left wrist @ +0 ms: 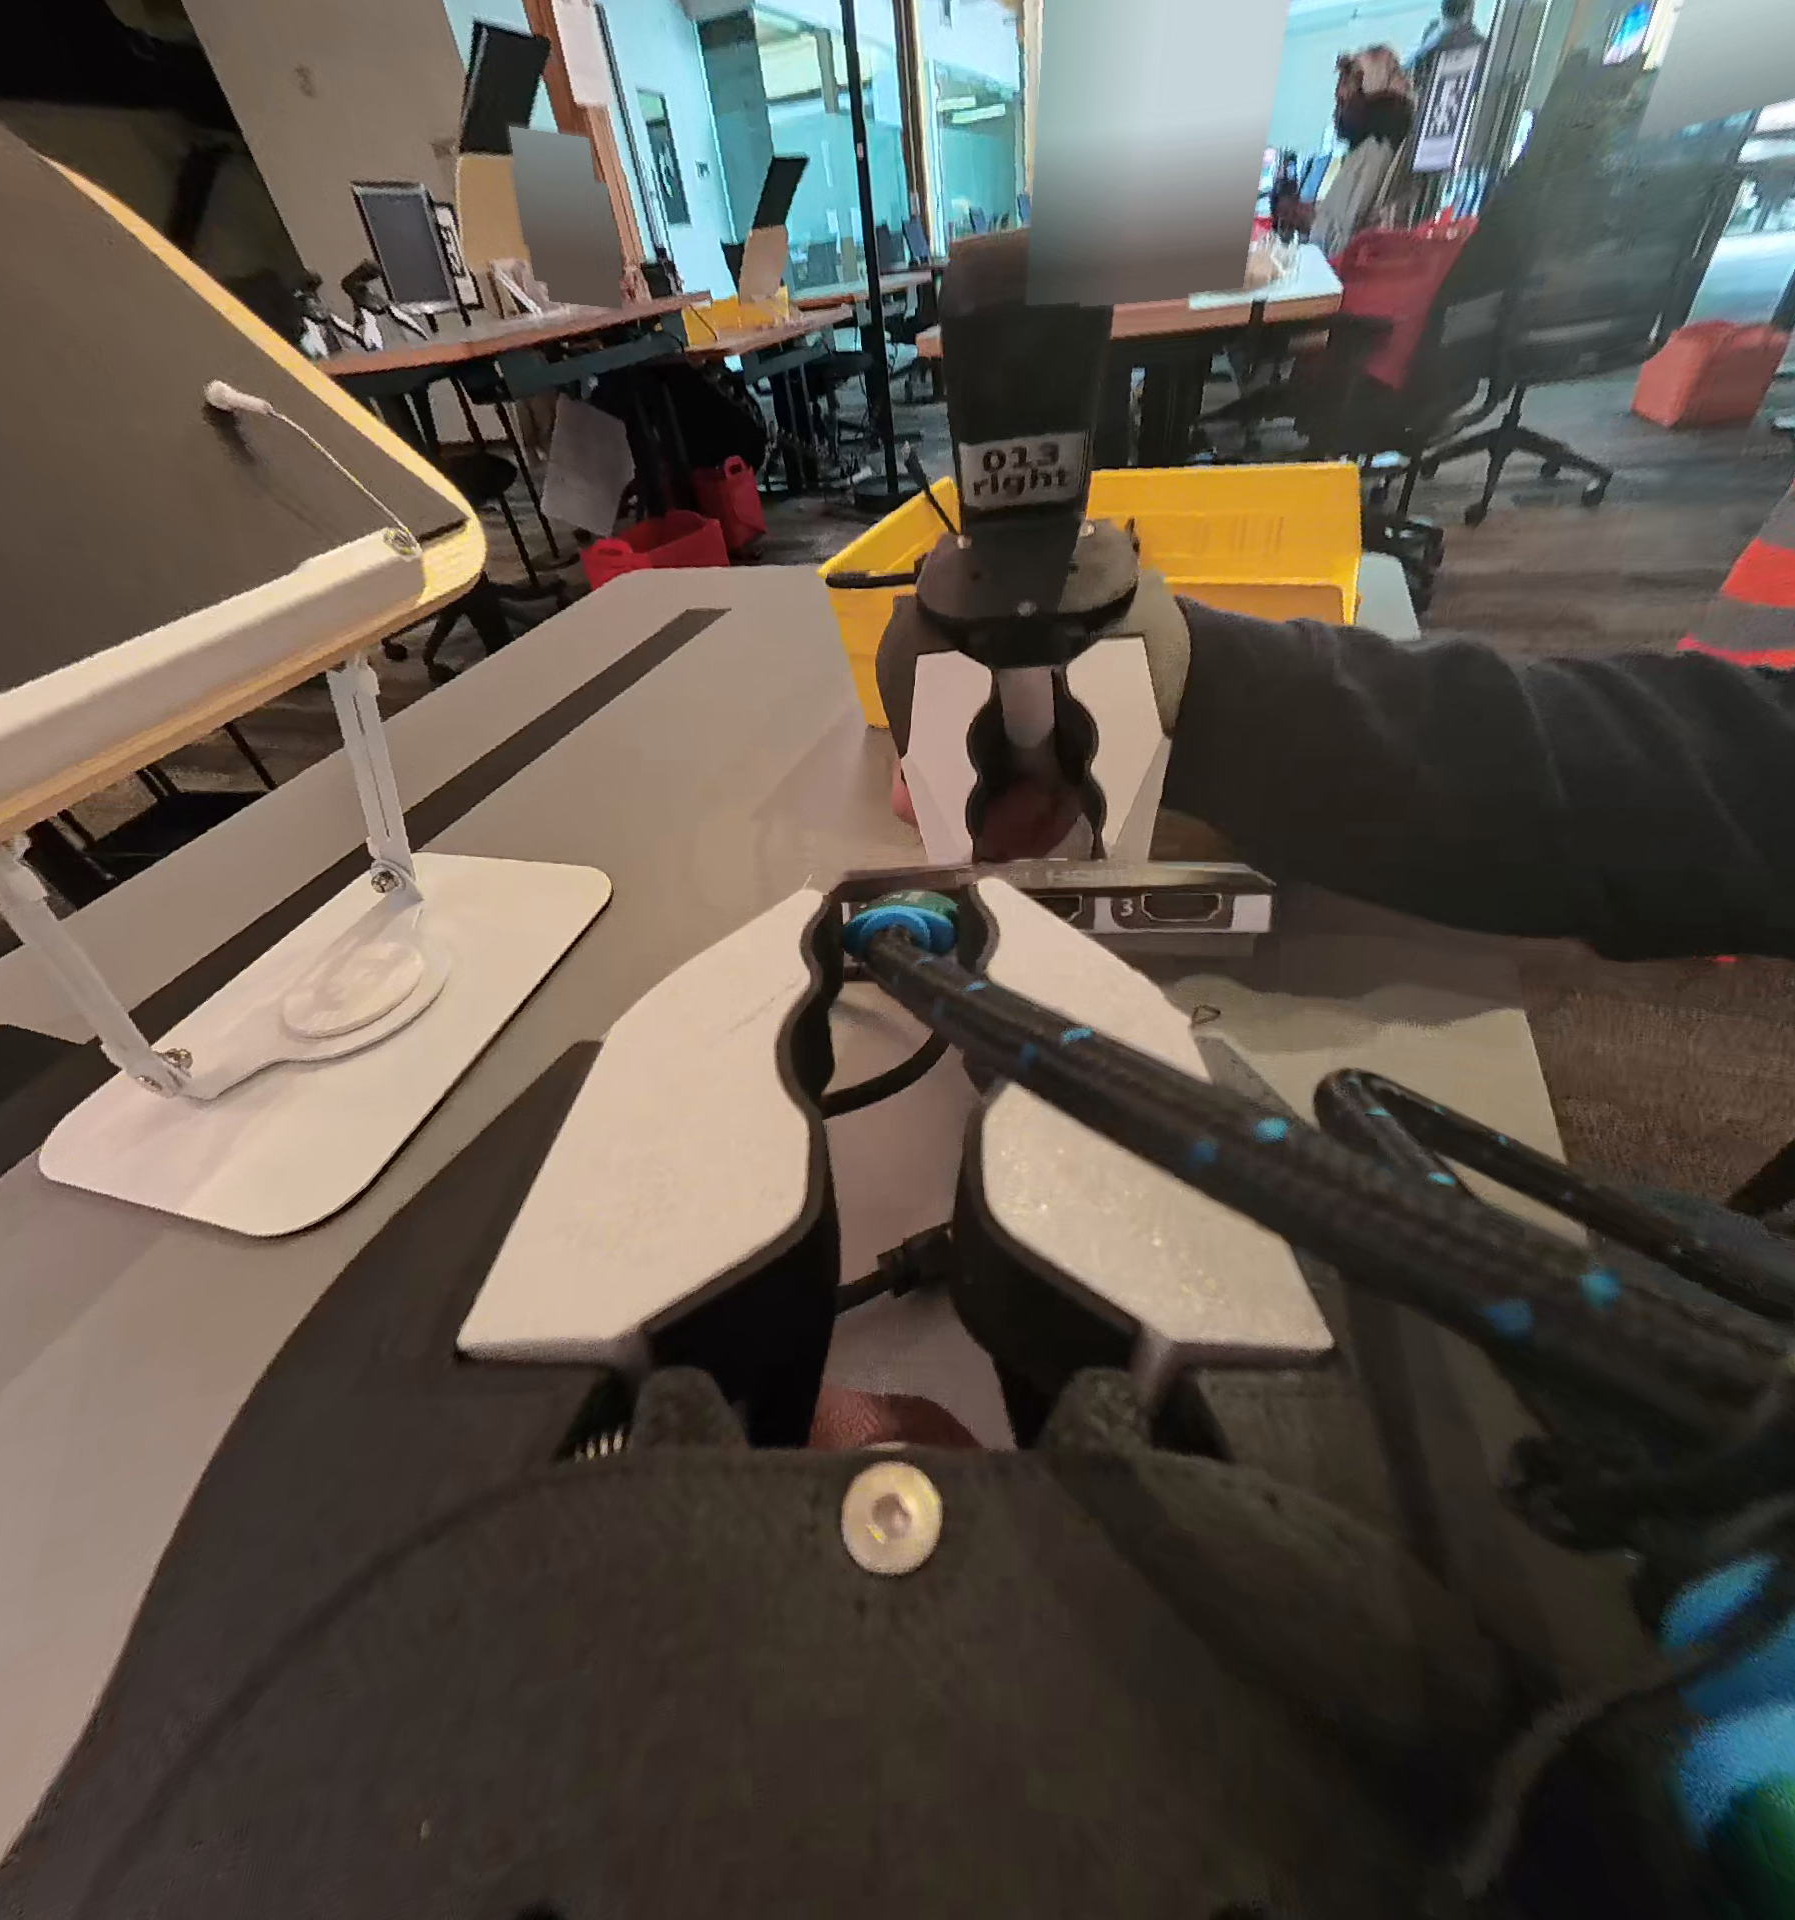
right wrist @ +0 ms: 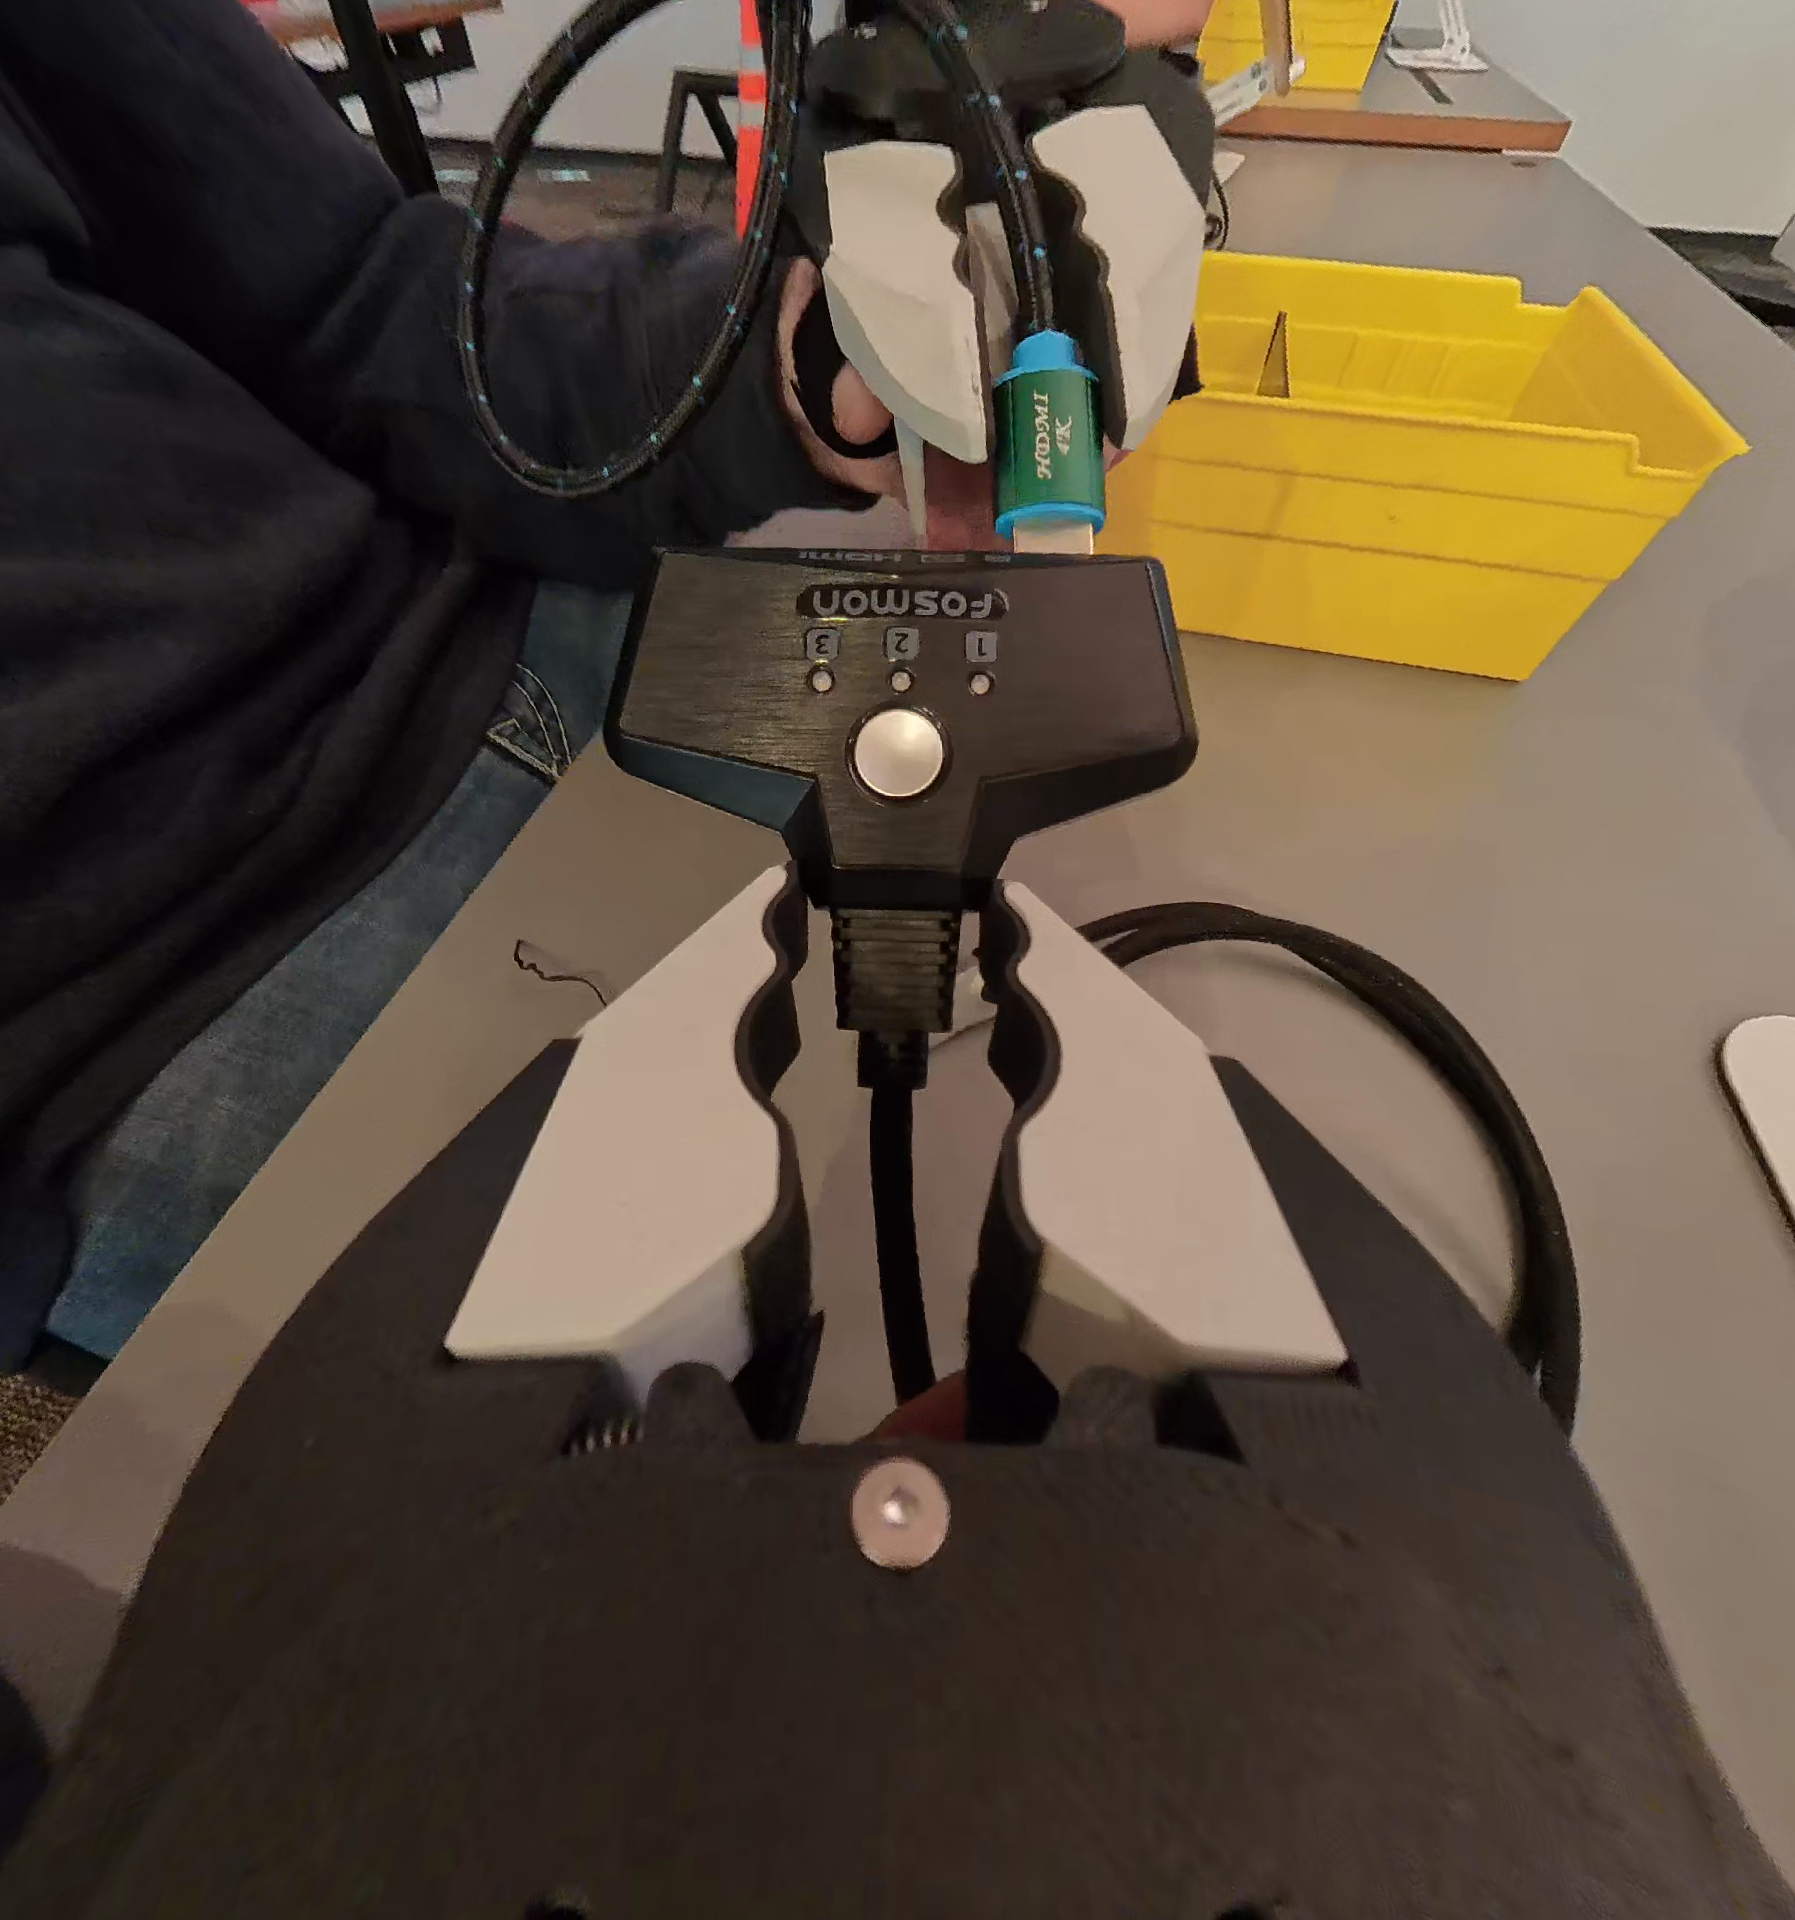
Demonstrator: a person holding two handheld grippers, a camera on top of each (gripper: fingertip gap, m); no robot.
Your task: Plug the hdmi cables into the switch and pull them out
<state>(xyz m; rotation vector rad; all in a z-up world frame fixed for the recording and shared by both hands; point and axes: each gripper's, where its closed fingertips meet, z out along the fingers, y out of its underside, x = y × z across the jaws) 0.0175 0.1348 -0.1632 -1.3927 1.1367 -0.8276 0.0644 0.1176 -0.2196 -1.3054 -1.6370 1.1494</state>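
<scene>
The left gripper (right wrist: pixel 1018 416) clamps the green HDMI plug (right wrist: pixel 1047 452), its tip at the switch (right wrist: pixel 898 707). The right gripper (right wrist: pixel 893 914) grips the switch's neck.

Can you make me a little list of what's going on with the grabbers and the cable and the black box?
left gripper: jaws shut on the green plug
green plug: metal tip at the switch's port edge, far right in the right wrist view; seating unclear
right gripper: jaws around the switch's neck
switch: black, on grey table
braided cable: black with blue flecks
yellow bin: behind switch
</scene>
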